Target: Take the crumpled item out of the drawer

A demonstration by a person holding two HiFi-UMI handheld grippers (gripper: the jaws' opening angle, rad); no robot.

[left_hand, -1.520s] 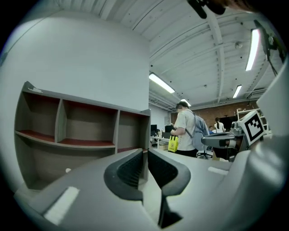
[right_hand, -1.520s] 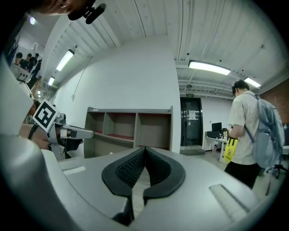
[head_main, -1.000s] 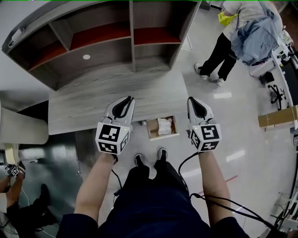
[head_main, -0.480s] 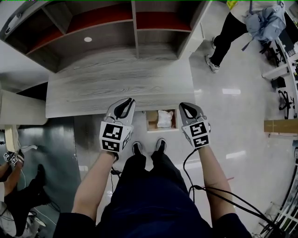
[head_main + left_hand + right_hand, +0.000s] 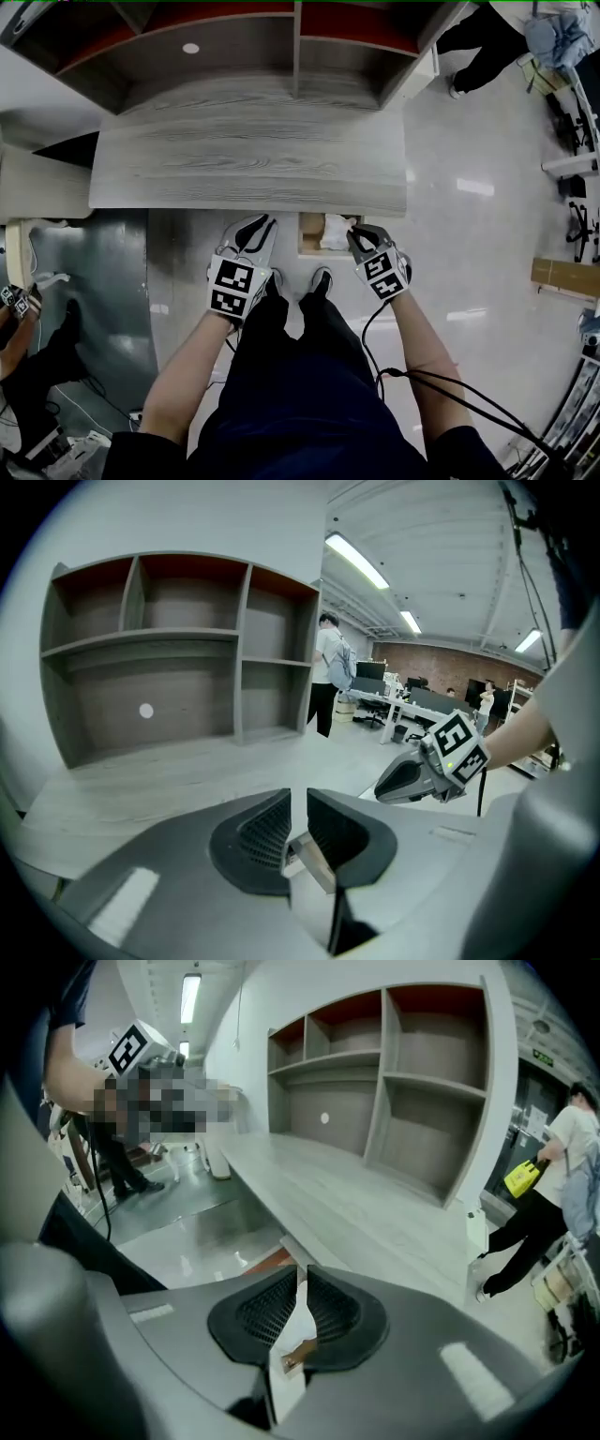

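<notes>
R gripper point(image 5: 354, 234) sat at the right edge of the open drawer point(image 5: 307, 236); jaws opening, white crumpled item point(image 5: 333, 231) showing in the gap, not pinched; item lay in drawer under desk point(image 5: 244, 159); L gripper point(image 5: 265, 223) hovered beside, jaws a slit apart, empty.

Two grippers: left gripper point(image 5: 265, 222), right gripper point(image 5: 352, 233). One drawer point(image 5: 306, 236), one crumpled item point(image 5: 333, 232).
</notes>
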